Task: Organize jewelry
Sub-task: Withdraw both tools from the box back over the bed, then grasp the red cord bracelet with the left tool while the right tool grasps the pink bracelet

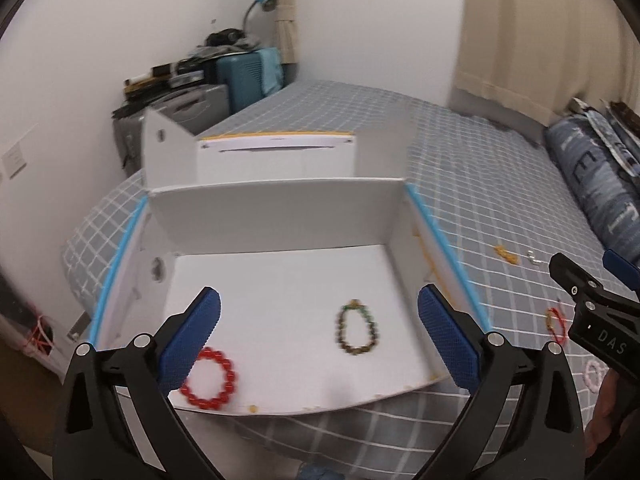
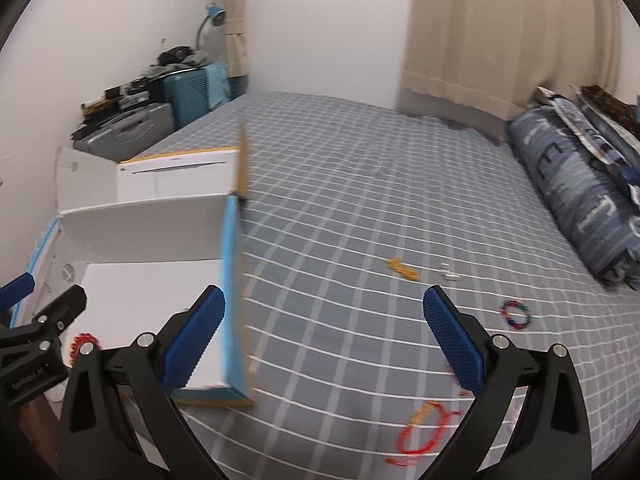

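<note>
An open white box (image 1: 280, 216) with blue edges lies on the checked bed. Inside it lie a red bead bracelet (image 1: 210, 380) and a green-brown bead bracelet (image 1: 357, 330). My left gripper (image 1: 318, 336) is open and empty above the box floor. My right gripper (image 2: 324, 340) is open and empty over the bed, right of the box (image 2: 168, 216). Below it lies a red and orange string bracelet (image 2: 424, 428). A multicoloured bracelet (image 2: 516, 314), a yellow piece (image 2: 404, 268) and a small silver piece (image 2: 450, 272) lie farther off. A pink bracelet (image 1: 594, 374) shows in the left wrist view.
A folded blue quilt (image 2: 580, 200) lies along the bed's right side. Suitcases (image 2: 132, 124) and clutter stand against the wall beyond the box. The box's raised flaps (image 1: 168, 148) stand at its far end. Curtains (image 2: 500, 28) hang behind the bed.
</note>
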Motion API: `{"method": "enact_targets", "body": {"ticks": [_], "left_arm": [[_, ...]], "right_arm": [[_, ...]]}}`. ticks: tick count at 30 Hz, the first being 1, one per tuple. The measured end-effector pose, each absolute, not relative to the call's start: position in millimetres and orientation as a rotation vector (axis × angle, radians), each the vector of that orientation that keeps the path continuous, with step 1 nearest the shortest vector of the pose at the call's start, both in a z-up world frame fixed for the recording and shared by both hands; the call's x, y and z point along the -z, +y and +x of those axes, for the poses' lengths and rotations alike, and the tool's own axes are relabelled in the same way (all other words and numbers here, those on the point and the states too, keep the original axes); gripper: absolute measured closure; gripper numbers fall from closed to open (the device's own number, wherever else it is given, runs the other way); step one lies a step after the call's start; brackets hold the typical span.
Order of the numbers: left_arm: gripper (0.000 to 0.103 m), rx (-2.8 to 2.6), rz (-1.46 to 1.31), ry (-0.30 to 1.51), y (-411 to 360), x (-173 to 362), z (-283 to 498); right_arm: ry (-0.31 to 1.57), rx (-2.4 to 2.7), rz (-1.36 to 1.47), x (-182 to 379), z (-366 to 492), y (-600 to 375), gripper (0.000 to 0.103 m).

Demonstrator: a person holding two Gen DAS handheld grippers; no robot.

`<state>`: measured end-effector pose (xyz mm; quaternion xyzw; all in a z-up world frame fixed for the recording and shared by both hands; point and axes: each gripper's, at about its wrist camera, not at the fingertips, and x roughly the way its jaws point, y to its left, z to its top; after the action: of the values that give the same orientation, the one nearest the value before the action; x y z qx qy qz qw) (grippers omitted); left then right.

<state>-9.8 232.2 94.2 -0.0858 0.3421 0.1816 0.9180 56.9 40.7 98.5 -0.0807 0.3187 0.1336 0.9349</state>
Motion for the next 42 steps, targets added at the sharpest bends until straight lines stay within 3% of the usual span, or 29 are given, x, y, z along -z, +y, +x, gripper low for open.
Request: {"method": "enact_targets", "body": {"ticks": [19,30,42], "left_arm": [[0.006,-0.125,-0.075,0.727,100,-93,23],[0.006,0.018,-0.009,0.827,13,-45,57],[0.006,0.091,-0.018,0.942,-24,15,83]], "right_arm": [[0.704,-0.106,-0.094,-94,50,-106,0.008],[0.771,-0.019,-0.079,-67,51,-183,0.008],[0.879,0.015,-0.059,-16,63,-238,0.008]]}}
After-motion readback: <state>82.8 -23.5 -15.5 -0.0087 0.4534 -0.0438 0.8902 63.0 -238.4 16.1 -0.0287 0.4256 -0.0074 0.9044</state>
